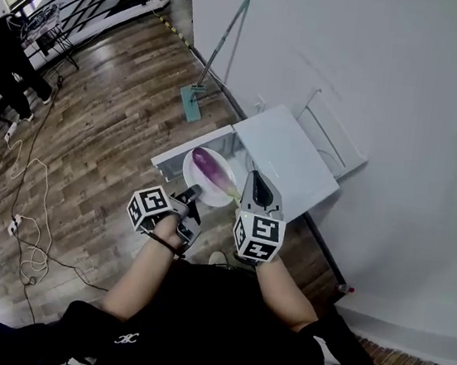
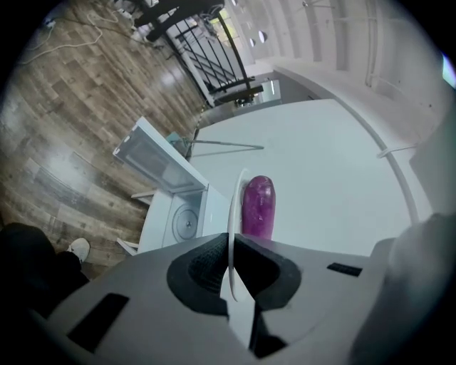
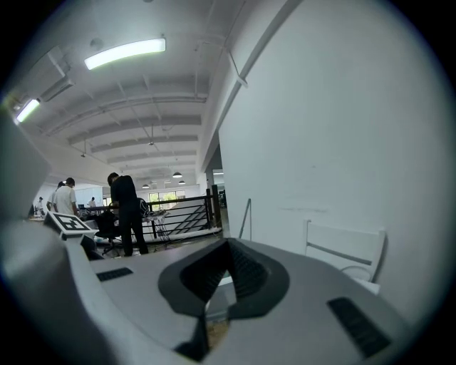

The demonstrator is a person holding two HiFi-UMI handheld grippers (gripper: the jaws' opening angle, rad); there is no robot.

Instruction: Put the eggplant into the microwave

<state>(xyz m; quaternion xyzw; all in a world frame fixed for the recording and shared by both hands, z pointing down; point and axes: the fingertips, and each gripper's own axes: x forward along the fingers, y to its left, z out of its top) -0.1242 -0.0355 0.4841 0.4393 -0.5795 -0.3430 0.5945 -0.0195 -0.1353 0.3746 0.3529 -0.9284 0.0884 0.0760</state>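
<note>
Eggplant [image 1: 211, 167] on plate [image 1: 191, 173], long axis 10-to-4 o'clock, stem toward 4; at 12 o'clock beyond left gripper [image 2: 231, 267], clamped on plate rim. Right gripper [image 3: 222, 274] closed, empty.

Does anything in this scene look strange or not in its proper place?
Only mildly. The white microwave with its door open seems to sit low by the wooden floor, not on a counter. The long purple eggplant lies loose on a round white plate, which the left gripper clamps by its rim alone.
</note>
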